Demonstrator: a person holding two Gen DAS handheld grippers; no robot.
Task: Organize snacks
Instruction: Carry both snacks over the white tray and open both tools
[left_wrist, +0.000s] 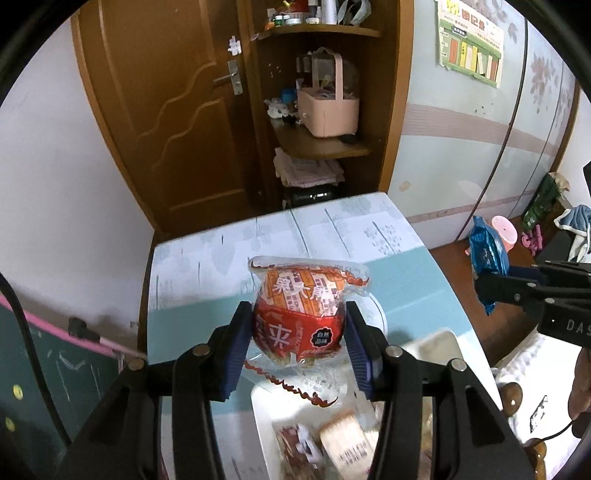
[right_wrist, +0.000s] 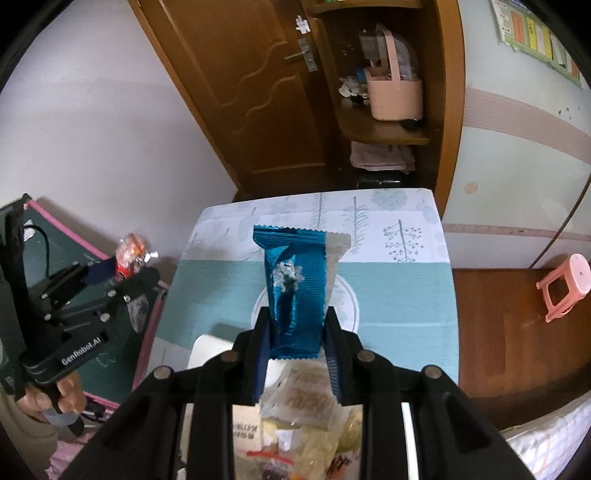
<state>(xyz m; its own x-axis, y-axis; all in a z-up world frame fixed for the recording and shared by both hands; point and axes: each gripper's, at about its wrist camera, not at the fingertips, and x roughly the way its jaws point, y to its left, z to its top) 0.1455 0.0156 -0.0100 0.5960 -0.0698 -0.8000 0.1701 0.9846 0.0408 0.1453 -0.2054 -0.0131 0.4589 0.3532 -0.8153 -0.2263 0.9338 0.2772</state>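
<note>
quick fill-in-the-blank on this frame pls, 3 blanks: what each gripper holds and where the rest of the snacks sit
1. The left gripper is shut on a snack pack whose main colour is ____.
2. The right gripper is shut on a foil wrapper coloured ____.
3. The other snacks lie in a white ____ below the grippers.

Missing words: red; blue; tray

Snack tray (left_wrist: 258, 402) sits on table (left_wrist: 184, 295), seemingly near its front edge.

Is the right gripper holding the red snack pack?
No, the right gripper is clamped on a blue foil packet; the red snack pack sits in the left gripper.
</note>
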